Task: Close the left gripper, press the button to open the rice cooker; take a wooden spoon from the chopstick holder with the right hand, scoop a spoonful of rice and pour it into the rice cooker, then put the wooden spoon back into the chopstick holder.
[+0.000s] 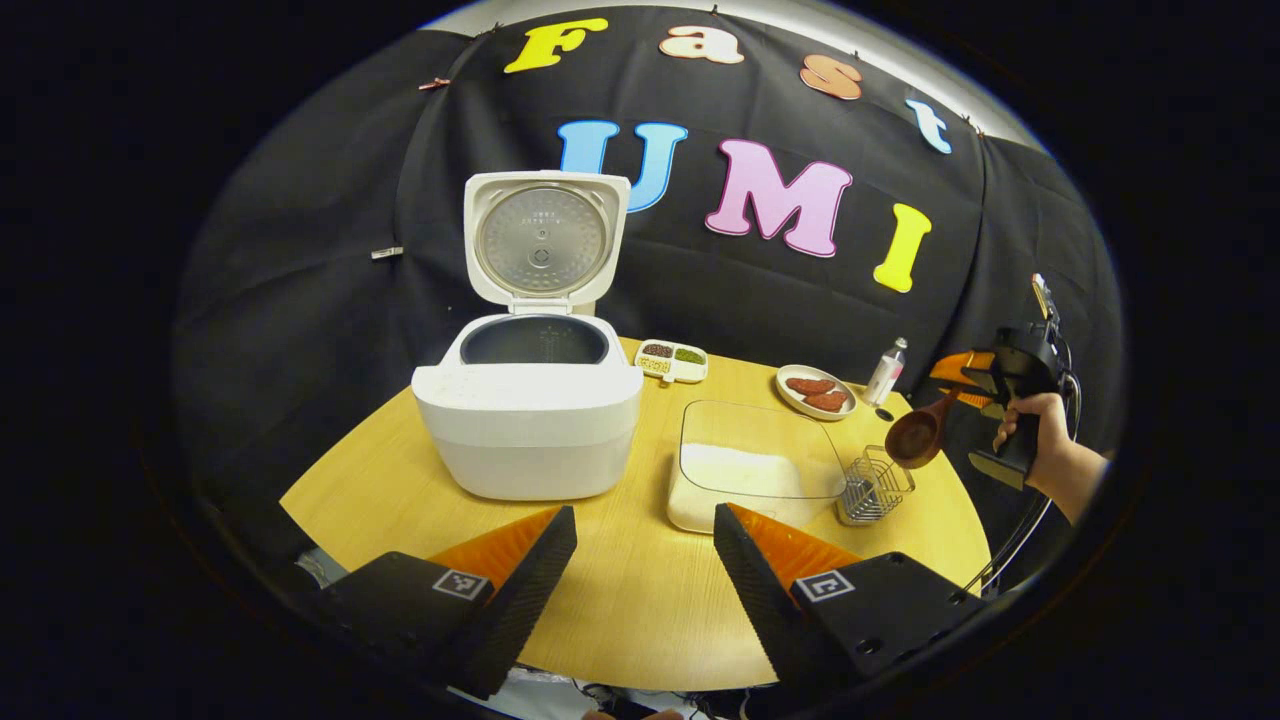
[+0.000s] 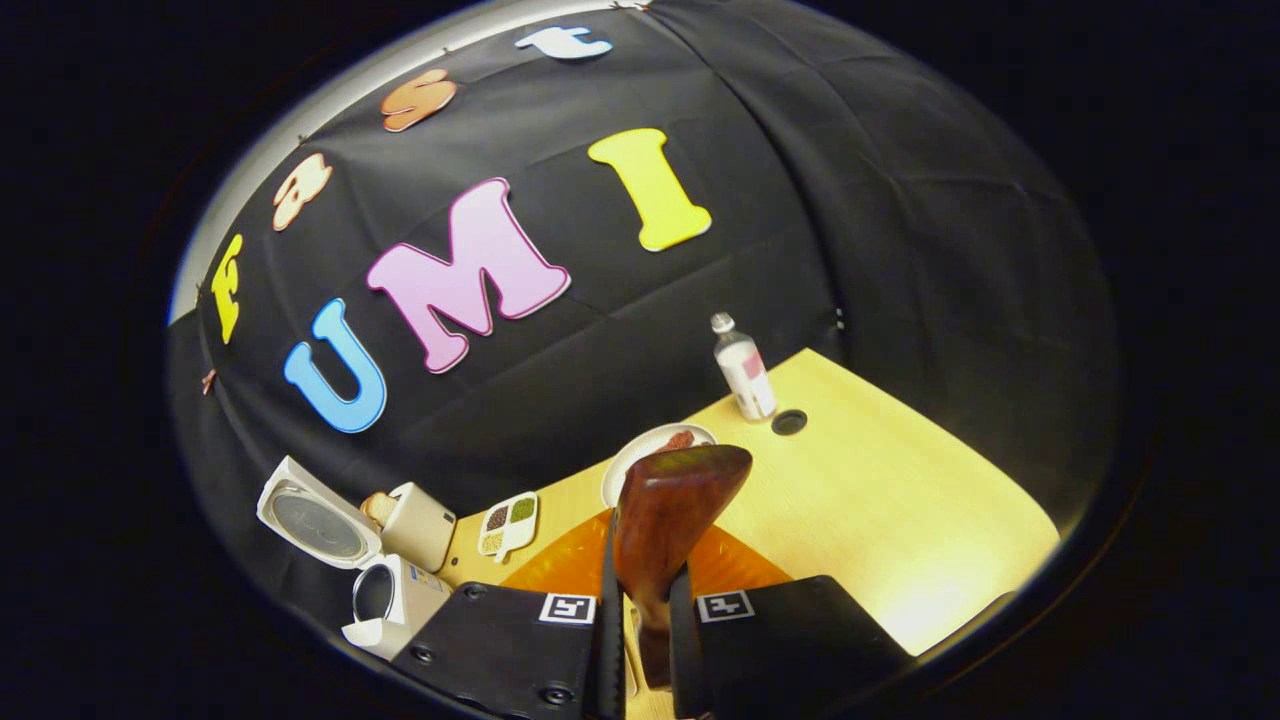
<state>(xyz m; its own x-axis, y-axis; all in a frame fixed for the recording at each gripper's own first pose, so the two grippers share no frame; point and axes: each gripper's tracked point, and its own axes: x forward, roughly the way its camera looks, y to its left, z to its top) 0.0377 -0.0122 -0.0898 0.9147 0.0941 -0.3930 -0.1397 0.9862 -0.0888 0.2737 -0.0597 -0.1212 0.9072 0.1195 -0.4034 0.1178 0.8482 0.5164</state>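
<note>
right tool [image 2: 640, 640] grips wooden spoon [image 2: 665, 510] (handle end hidden); left tool [image 1: 645, 560] wide.

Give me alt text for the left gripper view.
A white rice cooker stands open on a wooden table, beside a clear container of rice. At right, a hand's gripper holds a wooden spoon above a wire holder.

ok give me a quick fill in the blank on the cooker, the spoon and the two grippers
1. The rice cooker has its lid ____.
2. The right gripper is shut on the handle of the ____.
3. The left gripper has its fingers ____ and holds nothing.
4. The chopstick holder stands beside the clear container of ____.

Missing words: open; wooden spoon; open; rice
</note>
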